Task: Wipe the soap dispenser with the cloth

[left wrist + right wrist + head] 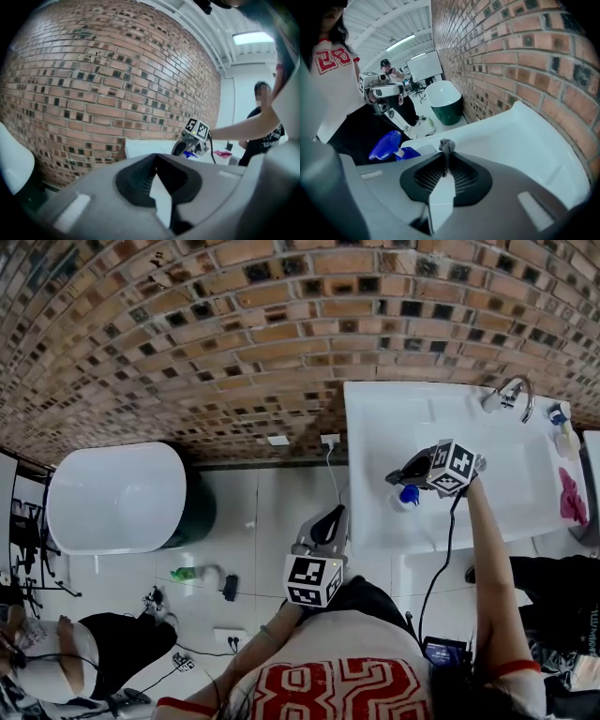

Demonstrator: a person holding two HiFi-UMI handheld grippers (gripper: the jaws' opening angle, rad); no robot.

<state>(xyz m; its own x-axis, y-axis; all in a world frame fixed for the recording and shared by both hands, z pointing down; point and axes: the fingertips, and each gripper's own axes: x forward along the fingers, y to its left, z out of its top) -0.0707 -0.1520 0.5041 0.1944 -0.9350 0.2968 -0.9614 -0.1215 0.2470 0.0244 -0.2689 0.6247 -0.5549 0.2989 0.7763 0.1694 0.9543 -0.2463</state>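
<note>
The soap dispenser, a white bottle with a blue pump head, stands near the left front of the white sink counter. My right gripper hovers just above and beside it, shut on a small wad of grey cloth that pokes out between the fingertips. The cloth is close to the pump, but I cannot tell whether it touches. My left gripper hangs off the counter's left edge over the floor, shut with nothing in it. From there I see the right gripper over the blue pump.
A faucet stands at the counter's back right, with a pink cloth and a small bottle at the right end. A white bathtub sits at the left against the brick wall. Cables and a person are on the floor.
</note>
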